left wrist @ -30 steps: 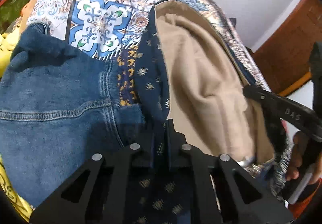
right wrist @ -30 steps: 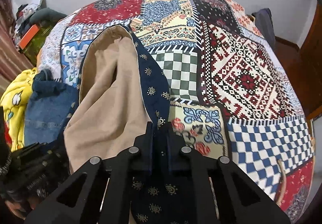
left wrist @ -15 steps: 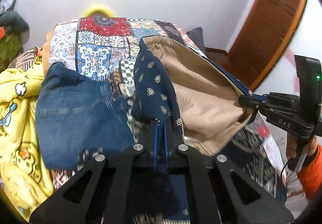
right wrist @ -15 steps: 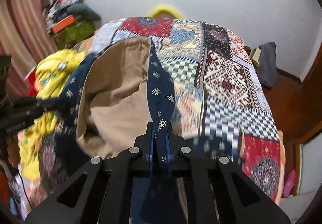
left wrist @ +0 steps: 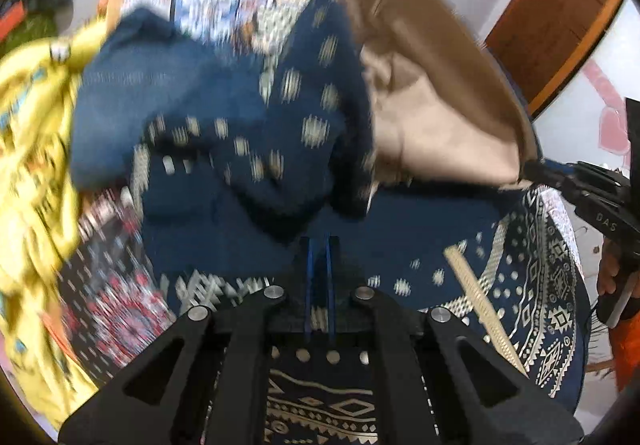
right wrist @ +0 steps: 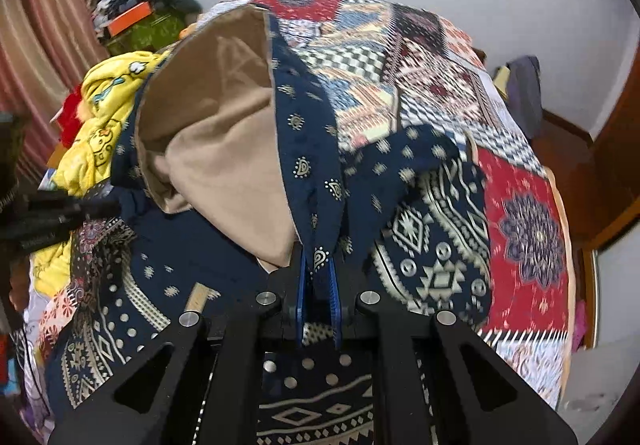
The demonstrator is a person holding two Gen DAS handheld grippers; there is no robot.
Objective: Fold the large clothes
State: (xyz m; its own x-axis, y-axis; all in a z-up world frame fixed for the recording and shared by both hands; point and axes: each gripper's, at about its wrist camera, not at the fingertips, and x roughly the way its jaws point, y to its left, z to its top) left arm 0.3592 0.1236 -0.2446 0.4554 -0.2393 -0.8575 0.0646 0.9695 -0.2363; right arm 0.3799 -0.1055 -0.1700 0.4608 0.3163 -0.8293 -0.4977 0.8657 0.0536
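Observation:
A large navy garment with a cream pattern (right wrist: 308,149) and a tan lining (right wrist: 216,149) hangs between both grippers over the patchwork bed (right wrist: 520,213). My right gripper (right wrist: 318,265) is shut on its navy edge. My left gripper (left wrist: 318,245) is shut on another navy edge (left wrist: 304,117); this view is blurred. The lining (left wrist: 436,117) billows open between them. The garment's lower patterned part (right wrist: 436,245) drapes below. The right gripper also shows in the left wrist view (left wrist: 560,177), and the left gripper in the right wrist view (right wrist: 80,211).
Blue jeans (left wrist: 160,93) and a yellow blanket (right wrist: 108,109) lie on the bed's left side. A cluttered shelf (right wrist: 136,17) stands at the back left. A wooden door (left wrist: 560,17) is to the right.
Both grippers have lifted the garment higher and pulled it toward me; its patterned lower part now drapes under the fingers. The left view has become blurred by motion.

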